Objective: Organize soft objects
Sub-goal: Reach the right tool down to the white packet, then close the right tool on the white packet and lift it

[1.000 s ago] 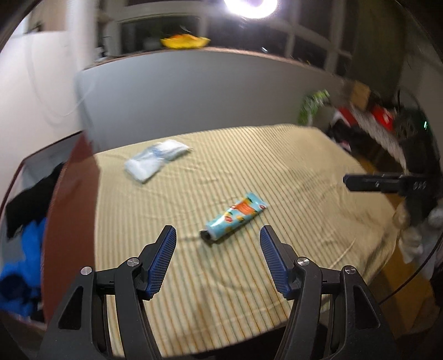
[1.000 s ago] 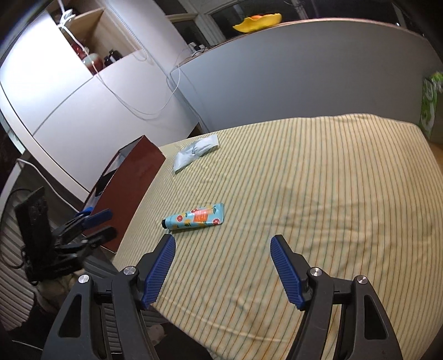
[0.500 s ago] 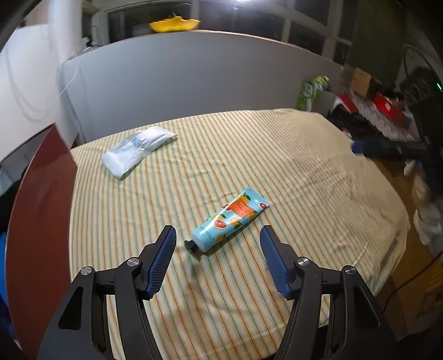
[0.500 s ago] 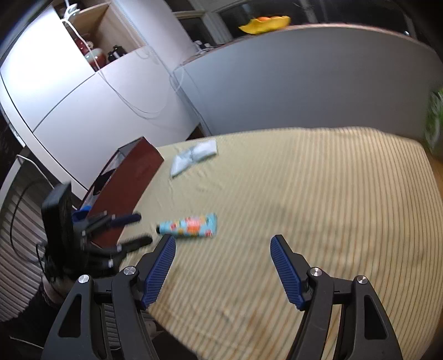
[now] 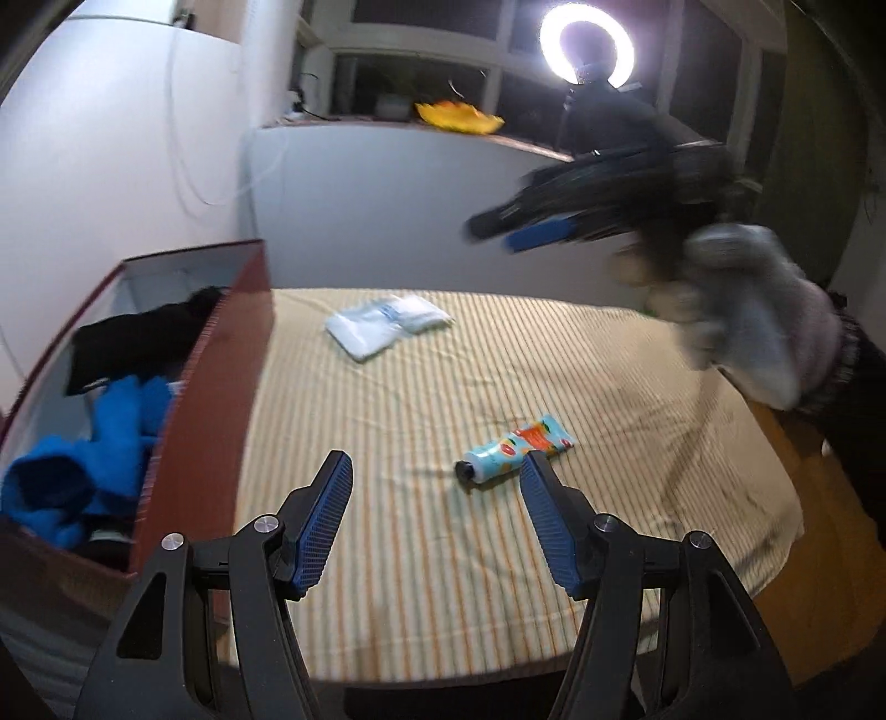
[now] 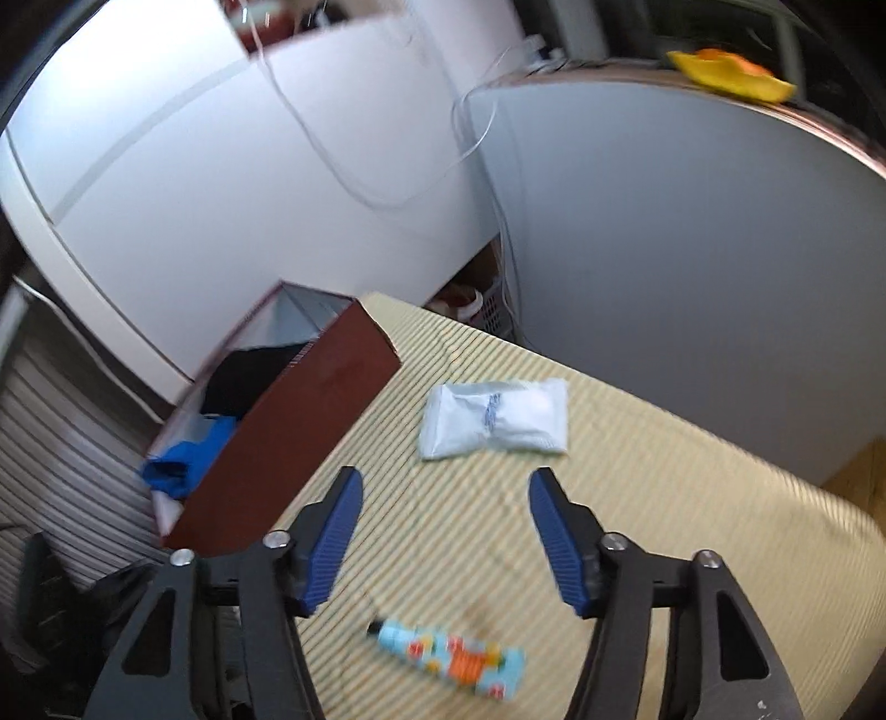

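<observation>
Striped tablecloth point(image 5: 443, 581) bears tube point(image 5: 514, 453), white packet point(image 5: 387, 325), box point(image 5: 221, 415)

A lit ring light point(image 5: 586, 47) stands before dark windows point(image 5: 421, 83) at the far side. A grey partition point(image 5: 387, 205) and white wall point(image 5: 111, 166) enclose the striped table point(image 5: 443, 387); wooden floor point(image 5: 803, 459) shows right.

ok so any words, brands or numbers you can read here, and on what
Nothing can be read.
White packet: a small patch of blue print, too blurred to read.
Tube: an orange label among fruit pictures, its lettering too small to read; blurred in the right wrist view.
Brown box: no lettering shows.
</observation>
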Motion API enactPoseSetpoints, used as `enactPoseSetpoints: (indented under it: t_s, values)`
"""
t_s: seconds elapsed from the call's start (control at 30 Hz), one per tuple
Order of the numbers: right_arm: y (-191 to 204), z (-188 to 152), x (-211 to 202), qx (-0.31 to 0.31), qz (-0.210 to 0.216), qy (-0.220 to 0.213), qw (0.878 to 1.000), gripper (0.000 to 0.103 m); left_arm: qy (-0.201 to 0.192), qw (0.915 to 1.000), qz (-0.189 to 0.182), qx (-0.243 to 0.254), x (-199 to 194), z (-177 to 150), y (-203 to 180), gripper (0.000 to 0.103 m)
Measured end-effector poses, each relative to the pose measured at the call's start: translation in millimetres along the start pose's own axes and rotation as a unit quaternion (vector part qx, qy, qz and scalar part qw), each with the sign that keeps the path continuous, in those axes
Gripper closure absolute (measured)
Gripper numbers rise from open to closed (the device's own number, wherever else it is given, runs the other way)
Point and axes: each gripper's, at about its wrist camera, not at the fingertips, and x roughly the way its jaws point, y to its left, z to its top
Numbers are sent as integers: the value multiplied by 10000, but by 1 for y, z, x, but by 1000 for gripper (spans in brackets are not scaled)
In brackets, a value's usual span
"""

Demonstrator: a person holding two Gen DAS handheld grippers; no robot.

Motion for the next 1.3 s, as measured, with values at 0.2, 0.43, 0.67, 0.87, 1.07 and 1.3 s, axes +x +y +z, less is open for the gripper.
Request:
enactPoseSetpoints:
  t_s: [0.2,0.43,0.67,0.87,1.07,1.3]
  values:
    - [26,38,84,-462,-215,577,9970,62,-169,9998,40,-60,-17,2,13,41]
    - [32,62,143,-498,-284,980,9935,70,-144,9996,-10,-256,-17,0,33,41]
    - [42,65,174,-855,-540,1273,9867,70,-99,9989,-54,-450,-16,-1,45,41]
    - [50,64,187,-1205,-877,1416,9786,70,-59,9986,-126,-517,-14,0,50,41]
    - [50,63,197,-1352,-980,1626,9725,70,-44,9983,-138,-557,-13,-1,54,41]
    - [48,61,199,-1370,-1057,1680,9705,69,-9,9983,-171,-563,-10,0,54,41]
